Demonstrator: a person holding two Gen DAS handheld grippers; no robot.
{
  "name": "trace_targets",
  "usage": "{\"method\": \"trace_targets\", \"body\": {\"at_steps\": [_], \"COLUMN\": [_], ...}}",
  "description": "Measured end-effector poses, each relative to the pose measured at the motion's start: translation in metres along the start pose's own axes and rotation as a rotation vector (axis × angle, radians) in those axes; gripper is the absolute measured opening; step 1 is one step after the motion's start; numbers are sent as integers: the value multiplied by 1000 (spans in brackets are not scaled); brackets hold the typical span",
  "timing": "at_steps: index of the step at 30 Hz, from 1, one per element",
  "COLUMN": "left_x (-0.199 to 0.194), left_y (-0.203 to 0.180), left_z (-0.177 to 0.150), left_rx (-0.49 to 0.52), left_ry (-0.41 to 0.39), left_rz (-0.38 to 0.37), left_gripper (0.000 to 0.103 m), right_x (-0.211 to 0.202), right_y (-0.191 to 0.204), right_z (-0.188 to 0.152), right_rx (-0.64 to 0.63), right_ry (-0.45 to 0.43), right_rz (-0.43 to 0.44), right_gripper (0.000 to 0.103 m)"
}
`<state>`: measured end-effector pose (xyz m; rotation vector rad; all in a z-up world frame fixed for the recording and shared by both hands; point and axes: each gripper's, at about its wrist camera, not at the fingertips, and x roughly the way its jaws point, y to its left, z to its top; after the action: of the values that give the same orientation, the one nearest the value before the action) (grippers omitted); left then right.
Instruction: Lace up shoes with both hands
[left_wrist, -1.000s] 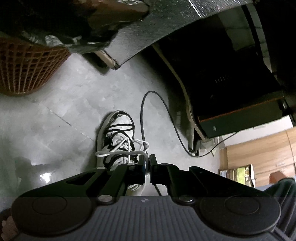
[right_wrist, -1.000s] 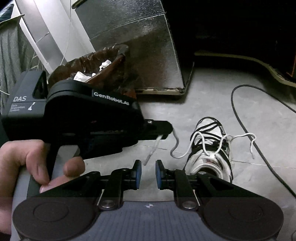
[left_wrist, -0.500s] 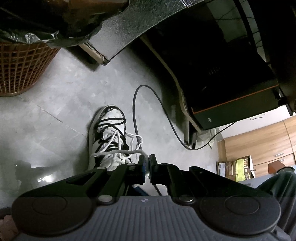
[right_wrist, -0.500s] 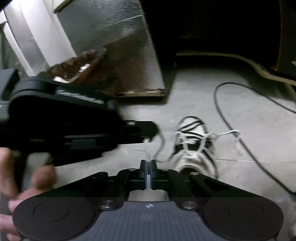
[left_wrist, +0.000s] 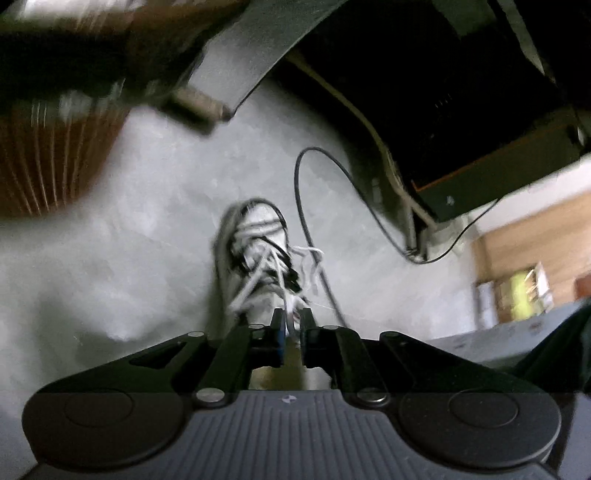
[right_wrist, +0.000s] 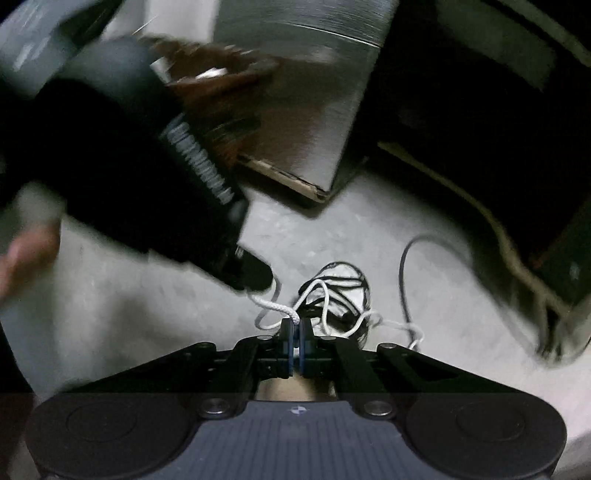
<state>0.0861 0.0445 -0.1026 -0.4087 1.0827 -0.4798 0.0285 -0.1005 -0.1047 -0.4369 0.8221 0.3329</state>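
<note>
**White lace pinched, one shoe on the floor**

White lace (right_wrist: 275, 307) is sitting clenched in my right gripper (right_wrist: 296, 328). My left gripper (left_wrist: 292, 323) is hovering over the one shoe (left_wrist: 255, 258) on the grey floor (left_wrist: 147, 229), jaws slightly parted around a lace strand. One brown basket (left_wrist: 55, 162) is standing nearby, contents blurred.

The floor (left_wrist: 147, 206) looks like smooth grey stone or tile with a dull sheen. The shoe (left_wrist: 255, 251) seems white cloth or synthetic with black trim, and its lace (right_wrist: 275, 308) is braided white cord with a visible weave. The cable (left_wrist: 306, 221) has a smooth black rubbery jacket. The basket (left_wrist: 55, 158) is brown ribbed plastic. The panel (right_wrist: 321, 103) has a finely grained, brushed metallic finish. Both grippers' bodies look matt black plastic with ribbed grey housings.
</note>
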Motion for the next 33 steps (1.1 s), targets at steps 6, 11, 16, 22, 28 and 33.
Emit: {"method": "trace_targets", "body": {"at_steps": [6, 11, 16, 22, 28, 33], "left_x": [-12, -22, -1, 12, 18, 15], "left_y": [-36, -66, -87, -92, -95, -96], "left_z": [13, 24, -7, -46, -49, -50], "left_rx": [378, 700, 1214, 1573, 1629, 1678], "left_ry": [54, 103, 237, 197, 207, 203], "left_rz": [107, 195, 263, 254, 213, 184], "left_gripper": [16, 21, 25, 25, 23, 23], "right_x": [-2, -3, -6, -8, -9, -17], "right_y": [5, 2, 1, 4, 4, -3], "right_z": [-3, -1, 4, 2, -1, 5], "right_rx": [-71, -106, -152, -241, -266, -269], "right_ry": [-11, -12, -21, 8, 32, -3], "right_rz": [-7, 7, 31, 39, 56, 101], "right_gripper": [3, 3, 3, 3, 3, 3]}}
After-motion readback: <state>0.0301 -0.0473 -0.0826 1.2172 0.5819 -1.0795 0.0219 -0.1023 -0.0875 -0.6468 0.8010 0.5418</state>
